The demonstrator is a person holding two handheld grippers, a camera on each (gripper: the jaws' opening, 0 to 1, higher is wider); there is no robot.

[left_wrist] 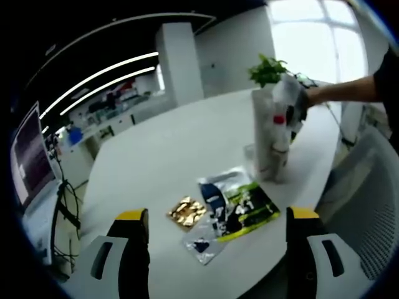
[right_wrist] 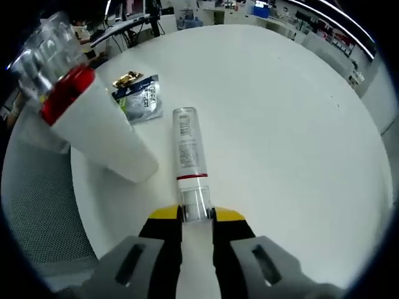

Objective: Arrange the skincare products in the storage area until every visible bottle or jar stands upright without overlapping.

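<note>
The left tongs point(left_wrist: 218, 233) stand wide open above the near edge of the round white worktop point(left_wrist: 162, 149), their yellow-tipped jaws well apart with nothing between them. Ahead of them lie flat sachets: a small crinkled gold one point(left_wrist: 187, 212) and, just beside it, a glossy foil pack point(left_wrist: 240, 208) in blue, black and green. Beyond these, near the far rim, a tall white bottle point(left_wrist: 269, 140) stands upright, with a second bottle with a red band and clear cap point(left_wrist: 283, 118) held against it by the other gripper, reaching in from the right on a person's arm point(left_wrist: 349, 90). A green plant point(left_wrist: 267, 68) rises behind.

The right gripper view brings the bottles close. The right tongs point(right_wrist: 196, 215) are clamped on the slim white tube point(right_wrist: 189, 159), their jaws pressed against its clear cap; a thin red ring circles the tube above that cap. To the left a fat, smooth white bottle point(right_wrist: 100, 134) leans across the picture, its red collar and ribbed clear cap towards the upper left. The sachets lie beyond it. Grey mesh chair point(right_wrist: 37, 212) fabric shows below the worktop's edge.
</note>
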